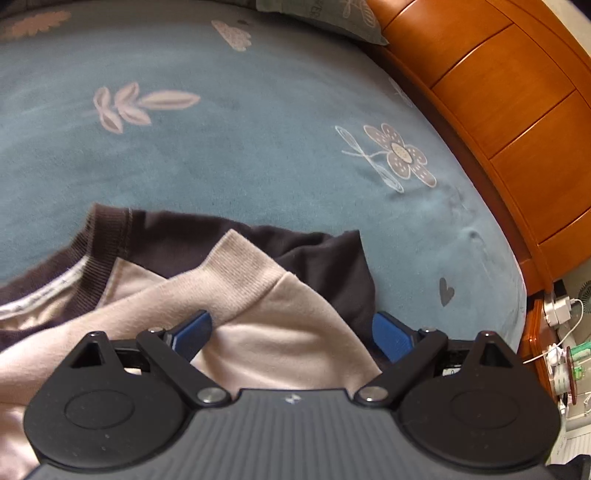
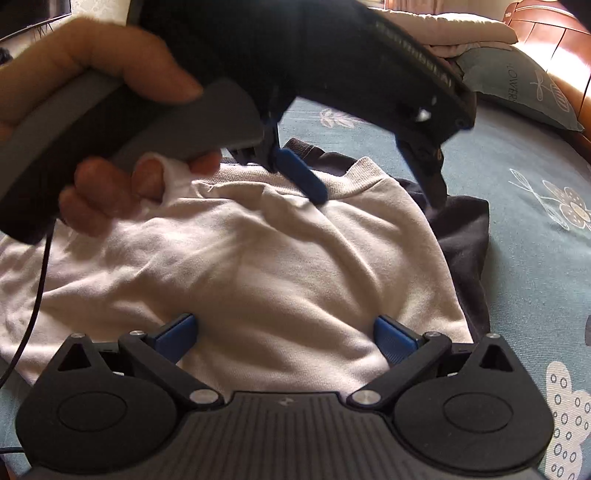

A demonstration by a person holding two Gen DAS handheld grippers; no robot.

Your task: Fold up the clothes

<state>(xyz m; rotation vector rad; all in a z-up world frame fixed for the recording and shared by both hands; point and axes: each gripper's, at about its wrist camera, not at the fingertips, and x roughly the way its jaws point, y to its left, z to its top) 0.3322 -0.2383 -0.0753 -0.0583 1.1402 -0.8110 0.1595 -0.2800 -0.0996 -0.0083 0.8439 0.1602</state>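
A pale pink sweatshirt (image 2: 258, 266) with dark brown panels (image 2: 465, 236) lies crumpled on the blue flowered bedspread (image 1: 258, 147). Its ribbed pink cuff (image 1: 243, 266) is folded over the body, and the dark ribbed collar (image 1: 99, 254) sits to the left. My left gripper (image 1: 291, 334) is open, its blue fingers straddling the pink sleeve just behind the cuff. In the right wrist view a hand (image 2: 92, 110) holds that left gripper (image 2: 380, 199) above the cuff. My right gripper (image 2: 285, 336) is open over the pink body of the sweatshirt, holding nothing.
An orange wooden headboard (image 1: 498, 110) curves along the right of the bed. A grey-blue pillow (image 2: 524, 88) and a folded beige blanket (image 2: 443, 29) lie at the head end. A nightstand with small items (image 1: 561, 354) stands beyond the bed edge. A black cable (image 2: 37, 288) hangs at left.
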